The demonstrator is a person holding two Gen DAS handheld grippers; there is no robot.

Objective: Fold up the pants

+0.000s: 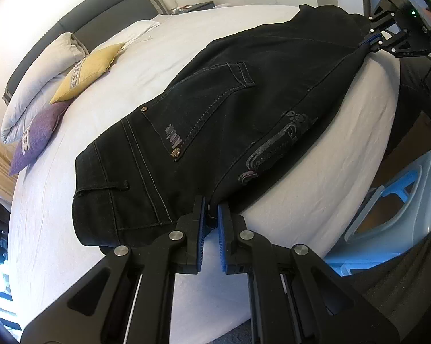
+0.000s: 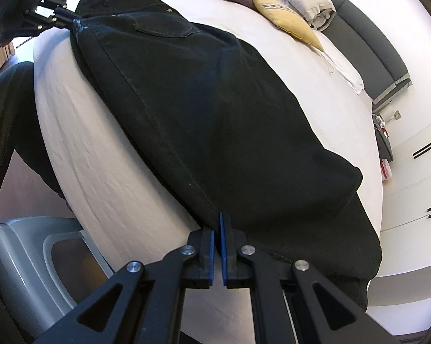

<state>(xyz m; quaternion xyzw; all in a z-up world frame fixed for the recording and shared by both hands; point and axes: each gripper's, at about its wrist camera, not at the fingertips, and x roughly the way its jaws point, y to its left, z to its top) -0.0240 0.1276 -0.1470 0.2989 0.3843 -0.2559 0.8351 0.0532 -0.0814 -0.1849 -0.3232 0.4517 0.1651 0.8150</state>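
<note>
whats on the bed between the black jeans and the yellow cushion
Nothing: in the left wrist view only bare white bedsheet separates the black denim jeans from the yellow square cushion. The right wrist view agrees.

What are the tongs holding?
Both hold the black jeans by the near edge: left tongs near the waistband, right tongs down the leg.

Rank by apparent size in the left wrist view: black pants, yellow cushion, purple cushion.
1. black pants, by far the largest.
2. yellow cushion and purple cushion: look alike, and fisheye distortion makes ranking unsure.
</note>
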